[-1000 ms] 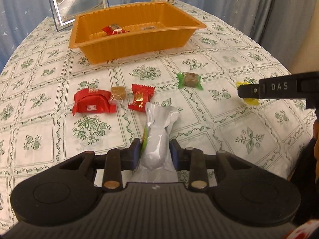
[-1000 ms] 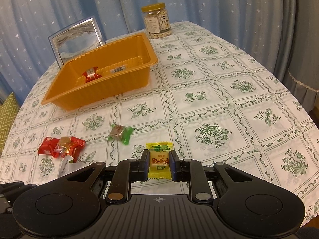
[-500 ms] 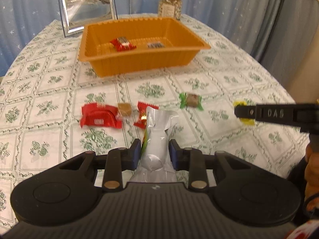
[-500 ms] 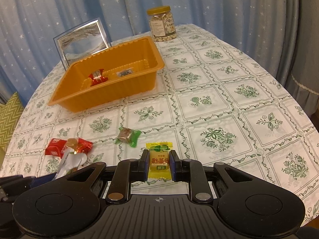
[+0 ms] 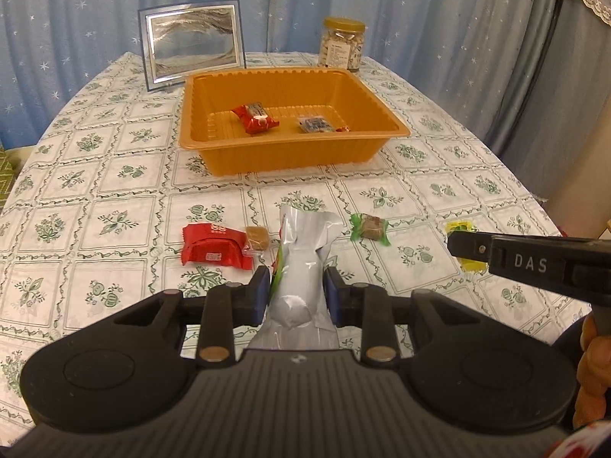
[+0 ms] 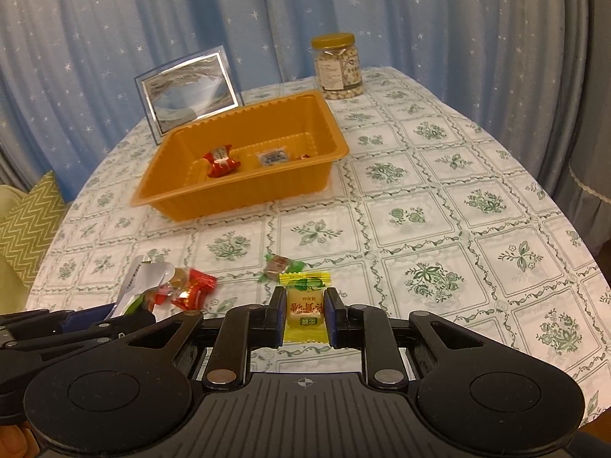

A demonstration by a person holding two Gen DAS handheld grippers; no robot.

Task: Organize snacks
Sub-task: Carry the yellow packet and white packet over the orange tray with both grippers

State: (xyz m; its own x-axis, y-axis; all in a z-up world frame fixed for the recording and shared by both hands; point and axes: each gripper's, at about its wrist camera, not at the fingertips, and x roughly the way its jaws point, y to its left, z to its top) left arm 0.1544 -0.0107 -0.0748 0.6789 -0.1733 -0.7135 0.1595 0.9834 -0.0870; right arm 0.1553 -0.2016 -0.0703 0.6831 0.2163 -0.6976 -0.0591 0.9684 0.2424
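My left gripper (image 5: 297, 286) is shut on a silver snack packet (image 5: 305, 259), held above the table. My right gripper (image 6: 305, 311) is shut on a yellow candy (image 6: 305, 307), also lifted; it shows in the left wrist view (image 5: 464, 246) behind the right gripper's finger. The orange tray (image 5: 382, 107) (image 6: 244, 194) stands further back and holds a red snack (image 5: 255, 117), a small dark packet (image 5: 315, 124) and a small red candy (image 5: 342, 128). On the cloth lie a red packet (image 5: 212, 246), a brown caramel (image 5: 256, 237) and a green-wrapped candy (image 5: 369, 226) (image 6: 280, 265).
A framed picture (image 5: 193, 47) and a jar of nuts (image 5: 341, 45) stand behind the tray at the table's far edge. Blue curtains hang behind. A yellow-green cushion (image 6: 26, 225) lies off the table's left side. The table's edge curves close on the right.
Both grippers have risen with their snacks and pulled back; the tray and table now look farther away and lower. The snacks on the cloth have not moved.
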